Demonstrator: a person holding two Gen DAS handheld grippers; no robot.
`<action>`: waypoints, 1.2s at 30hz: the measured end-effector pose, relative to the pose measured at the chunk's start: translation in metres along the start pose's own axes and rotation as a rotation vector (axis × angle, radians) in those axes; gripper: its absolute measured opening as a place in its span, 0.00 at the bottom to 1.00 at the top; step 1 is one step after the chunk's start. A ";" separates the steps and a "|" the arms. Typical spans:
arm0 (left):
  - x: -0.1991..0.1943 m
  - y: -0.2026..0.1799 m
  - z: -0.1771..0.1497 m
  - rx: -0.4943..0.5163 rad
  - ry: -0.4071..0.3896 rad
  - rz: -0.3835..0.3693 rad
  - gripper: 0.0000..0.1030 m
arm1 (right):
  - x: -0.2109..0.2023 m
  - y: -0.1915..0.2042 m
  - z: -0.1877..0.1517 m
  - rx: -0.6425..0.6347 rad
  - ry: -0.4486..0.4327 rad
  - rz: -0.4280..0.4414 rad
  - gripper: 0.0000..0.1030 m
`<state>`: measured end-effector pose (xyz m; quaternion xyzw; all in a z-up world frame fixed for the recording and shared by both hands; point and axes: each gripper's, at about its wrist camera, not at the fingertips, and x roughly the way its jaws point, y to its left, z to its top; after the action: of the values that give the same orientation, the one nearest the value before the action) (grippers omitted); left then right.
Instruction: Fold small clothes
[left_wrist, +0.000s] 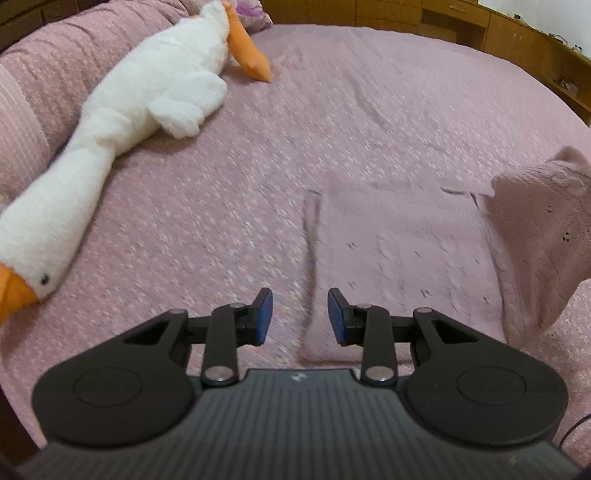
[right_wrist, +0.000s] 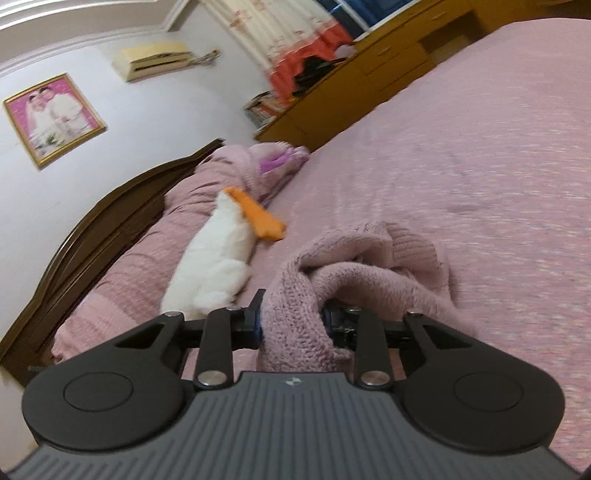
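We have the pink knitted sweater (left_wrist: 406, 243) spread on the bed (left_wrist: 369, 110), its right side lifted and bunched in our right gripper (right_wrist: 291, 321), which is clenched on the knit, likely to carry that side over as a fold. Our left gripper (left_wrist: 300, 314) hovers released, jaws apart, above the sweater's left edge, probably ready to pin or pinch it. A stuffed goose (left_wrist: 122, 122) lies well apart near the pillows. A small logo on each gripper is unreadable; no other writing shows.
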<state>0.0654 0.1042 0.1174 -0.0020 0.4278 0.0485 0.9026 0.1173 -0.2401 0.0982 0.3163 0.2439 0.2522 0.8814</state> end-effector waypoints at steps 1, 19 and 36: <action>0.000 0.003 0.002 0.001 -0.006 0.004 0.34 | 0.005 0.009 0.000 -0.009 0.008 0.010 0.31; 0.020 0.040 -0.005 -0.057 -0.021 -0.045 0.34 | 0.163 0.111 -0.113 -0.328 0.380 -0.031 0.45; 0.015 0.005 0.003 -0.021 -0.071 -0.172 0.34 | 0.074 0.078 -0.109 -0.177 0.221 -0.004 0.69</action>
<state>0.0761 0.1109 0.1079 -0.0462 0.3931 -0.0247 0.9180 0.0862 -0.0955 0.0567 0.2069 0.3168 0.3045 0.8741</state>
